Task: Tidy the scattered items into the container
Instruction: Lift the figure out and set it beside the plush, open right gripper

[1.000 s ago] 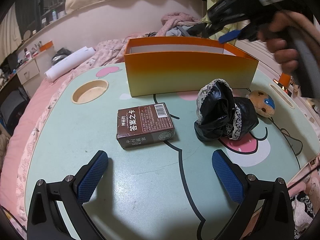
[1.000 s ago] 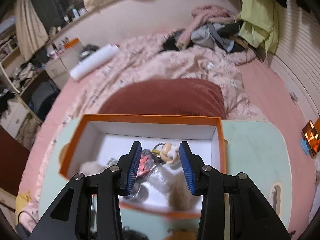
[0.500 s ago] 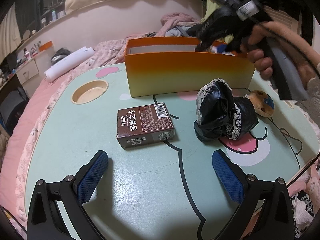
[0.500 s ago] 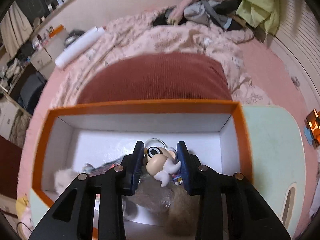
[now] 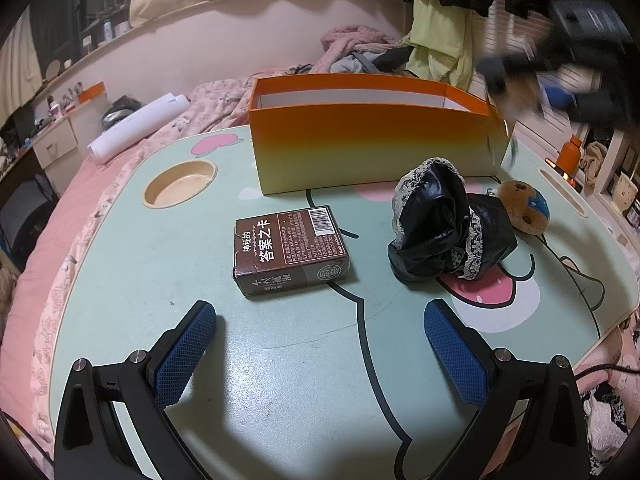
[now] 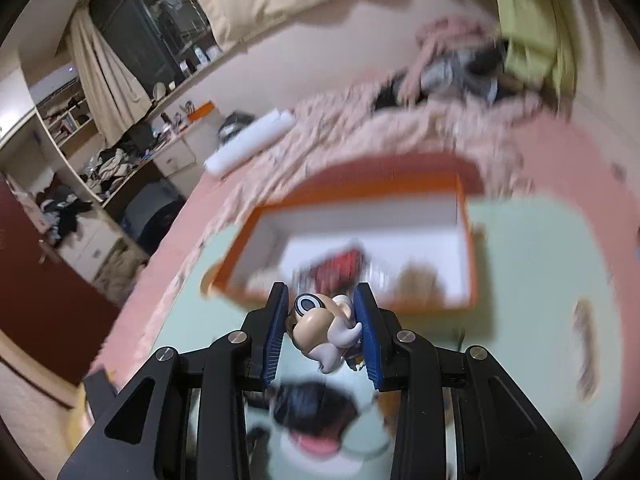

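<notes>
Right gripper point(image 6: 322, 320) clamped on small figurine point(image 6: 320, 326) above green table point(image 6: 540, 280), orange box point(image 6: 468, 272) beyond, left gripper point(image 5: 320, 356) spread wide, empty, near brown carton point(image 5: 290, 250)

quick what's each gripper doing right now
left gripper: open, holding nothing
right gripper: shut on figurine

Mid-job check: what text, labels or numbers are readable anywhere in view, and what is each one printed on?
"神秘的 答案之卡": large white characters on the top of the brown rectangular card box lying on the mint-green cartoon lap table.
"Made in China": tiny, beside the barcode on that box, barely legible.
Barcode digits, fine print and the front-edge characters: too small to read.
Nothing else carries readable text.
</notes>
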